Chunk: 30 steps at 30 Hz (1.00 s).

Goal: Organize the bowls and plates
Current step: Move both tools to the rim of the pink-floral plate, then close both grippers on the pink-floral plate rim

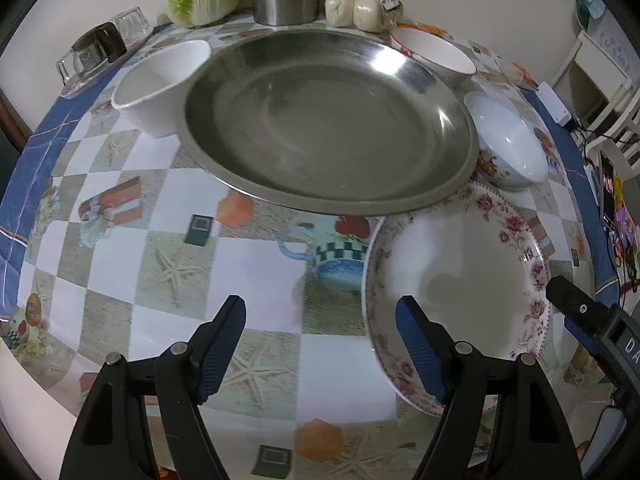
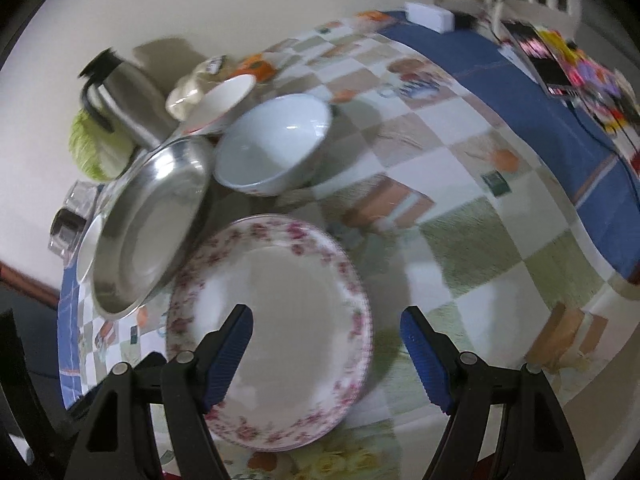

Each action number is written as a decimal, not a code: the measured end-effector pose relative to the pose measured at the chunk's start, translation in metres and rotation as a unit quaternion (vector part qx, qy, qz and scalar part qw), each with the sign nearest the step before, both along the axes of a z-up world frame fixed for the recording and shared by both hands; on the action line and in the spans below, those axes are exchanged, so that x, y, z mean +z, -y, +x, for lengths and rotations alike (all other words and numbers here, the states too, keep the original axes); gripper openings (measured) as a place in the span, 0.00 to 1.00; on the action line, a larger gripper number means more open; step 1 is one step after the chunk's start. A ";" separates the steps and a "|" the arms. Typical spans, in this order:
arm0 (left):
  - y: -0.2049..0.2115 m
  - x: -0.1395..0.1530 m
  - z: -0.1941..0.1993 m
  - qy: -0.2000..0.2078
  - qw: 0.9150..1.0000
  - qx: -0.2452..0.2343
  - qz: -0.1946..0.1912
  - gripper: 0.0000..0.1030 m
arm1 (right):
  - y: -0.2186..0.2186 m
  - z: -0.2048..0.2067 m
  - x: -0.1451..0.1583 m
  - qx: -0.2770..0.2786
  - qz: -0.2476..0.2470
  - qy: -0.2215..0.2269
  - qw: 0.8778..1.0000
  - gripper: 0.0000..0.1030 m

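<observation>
1. Steel plate [image 1: 328,120]: the widest piece, shiny and shallow, mid-table on the checked tablecloth [image 1: 120,240].
2. Floral plate [image 2: 272,320]: white, pink-rose rim, just beside it.
3. White bowl [image 2: 272,148]: behind both.
4. Left gripper [image 1: 320,344] and right gripper [image 2: 326,352]: jaws wide, nothing held.

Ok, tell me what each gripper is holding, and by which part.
Nothing is held. The left gripper is open over the tablecloth; the right gripper is open above the floral plate, not touching it.
</observation>
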<state>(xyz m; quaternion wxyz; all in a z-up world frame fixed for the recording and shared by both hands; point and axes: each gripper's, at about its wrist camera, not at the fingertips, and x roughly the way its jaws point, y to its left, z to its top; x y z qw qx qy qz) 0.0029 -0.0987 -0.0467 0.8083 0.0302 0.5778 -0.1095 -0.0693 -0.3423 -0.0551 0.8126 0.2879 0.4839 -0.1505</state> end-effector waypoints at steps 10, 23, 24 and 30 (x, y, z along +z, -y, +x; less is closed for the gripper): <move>0.011 -0.016 0.004 -0.034 0.999 0.010 -0.007 0.76 | 0.020 -0.004 -0.019 -0.020 0.038 -0.027 0.999 0.77; 0.028 -0.032 0.018 -0.050 0.999 -0.004 0.001 0.76 | 0.013 0.011 -0.036 -0.007 0.042 -0.050 0.998 0.77; 0.029 -0.032 0.018 -0.049 0.999 -0.005 0.002 0.76 | 0.013 0.012 -0.037 -0.007 0.043 -0.051 0.998 0.77; 0.033 -0.031 0.021 -0.042 0.999 -0.016 -0.006 0.70 | 0.010 0.017 -0.037 -0.006 0.037 -0.041 0.998 0.67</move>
